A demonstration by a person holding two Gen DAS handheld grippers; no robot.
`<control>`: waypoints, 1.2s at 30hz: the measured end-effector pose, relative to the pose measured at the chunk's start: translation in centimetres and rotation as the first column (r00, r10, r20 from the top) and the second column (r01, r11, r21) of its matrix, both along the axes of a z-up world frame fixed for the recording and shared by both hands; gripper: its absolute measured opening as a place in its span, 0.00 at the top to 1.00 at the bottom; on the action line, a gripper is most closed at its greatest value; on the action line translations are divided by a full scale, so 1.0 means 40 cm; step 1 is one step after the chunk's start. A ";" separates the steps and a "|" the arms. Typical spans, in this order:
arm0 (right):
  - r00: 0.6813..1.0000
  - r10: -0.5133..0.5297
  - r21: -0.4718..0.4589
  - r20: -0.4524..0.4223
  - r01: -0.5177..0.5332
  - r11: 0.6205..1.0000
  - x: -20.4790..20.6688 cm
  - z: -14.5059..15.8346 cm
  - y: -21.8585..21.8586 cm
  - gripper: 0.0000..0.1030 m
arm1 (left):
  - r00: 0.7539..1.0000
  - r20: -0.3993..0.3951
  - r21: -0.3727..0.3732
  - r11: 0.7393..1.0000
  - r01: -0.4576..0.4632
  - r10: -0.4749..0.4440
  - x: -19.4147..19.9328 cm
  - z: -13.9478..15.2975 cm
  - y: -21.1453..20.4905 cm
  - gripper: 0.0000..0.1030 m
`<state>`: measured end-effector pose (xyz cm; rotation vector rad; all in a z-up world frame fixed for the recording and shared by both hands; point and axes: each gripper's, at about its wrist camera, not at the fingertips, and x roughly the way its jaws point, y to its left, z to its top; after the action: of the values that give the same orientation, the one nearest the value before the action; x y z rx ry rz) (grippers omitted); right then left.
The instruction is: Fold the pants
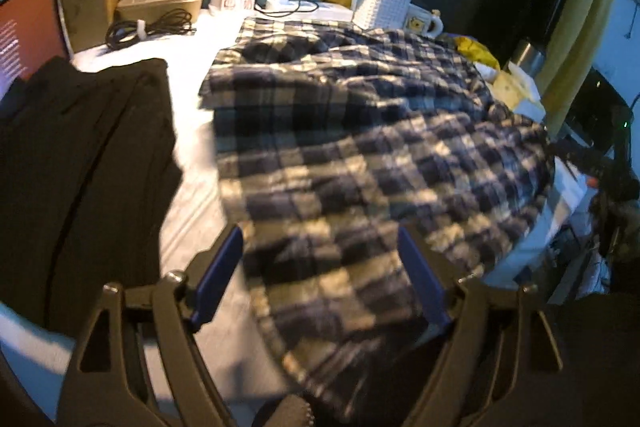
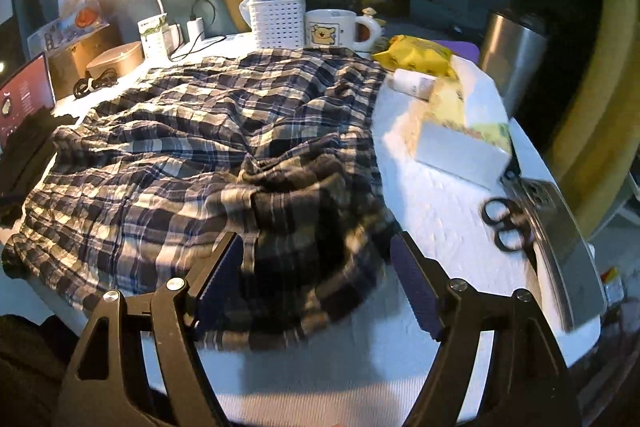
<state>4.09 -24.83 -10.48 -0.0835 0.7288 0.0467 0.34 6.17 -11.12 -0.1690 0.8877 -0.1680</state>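
Your pants [image 2: 208, 155] lie spread and rumpled over most of the counter [image 2: 436, 227], with the near edge draping toward you and a bunched ridge near the middle. Both grippers are wide apart and hold nothing: the left gripper [image 1: 320, 267] hovers over the near plaid edge, the right gripper [image 2: 316, 267] over the near right part of the cloth.

The clutter is your main risk. The far edge of the pants touches or lies just beside the basket [image 2: 276, 23] and the mug [image 2: 336, 29], so a hard pull or a sweeping fold could drag or tip them. The scissors [image 2: 506, 227] lie close to the right of the right gripper; a wide swing there could knock them off the counter.

The bunched ridge could get folded in if you don't flatten it first, I think. Pinch too shallow and you may lift only one layer. On the left, the black cloth [image 1: 80, 167] sits near the pants and could be caught up by the left gripper.
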 end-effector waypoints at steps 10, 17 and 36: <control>0.999 -0.043 -0.001 0.008 0.043 0.999 -0.075 -0.004 -0.019 0.23 | 0.996 -0.030 0.074 0.993 0.090 -0.088 -0.110 -0.022 -0.037 0.22; 0.994 -0.112 -0.135 -0.013 0.109 0.985 -0.073 -0.049 -0.045 0.23 | 0.996 -0.056 0.207 0.975 0.076 -0.066 -0.120 -0.062 -0.066 0.22; 0.989 0.140 -0.272 0.053 -0.121 0.955 0.030 -0.084 -0.022 0.23 | 1.000 0.015 0.129 0.991 0.021 -0.023 -0.099 -0.025 -0.031 0.93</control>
<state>5.29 -25.71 -13.83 -0.3915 0.6534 0.0705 -3.63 4.93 -12.12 -0.0377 0.8814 -0.1321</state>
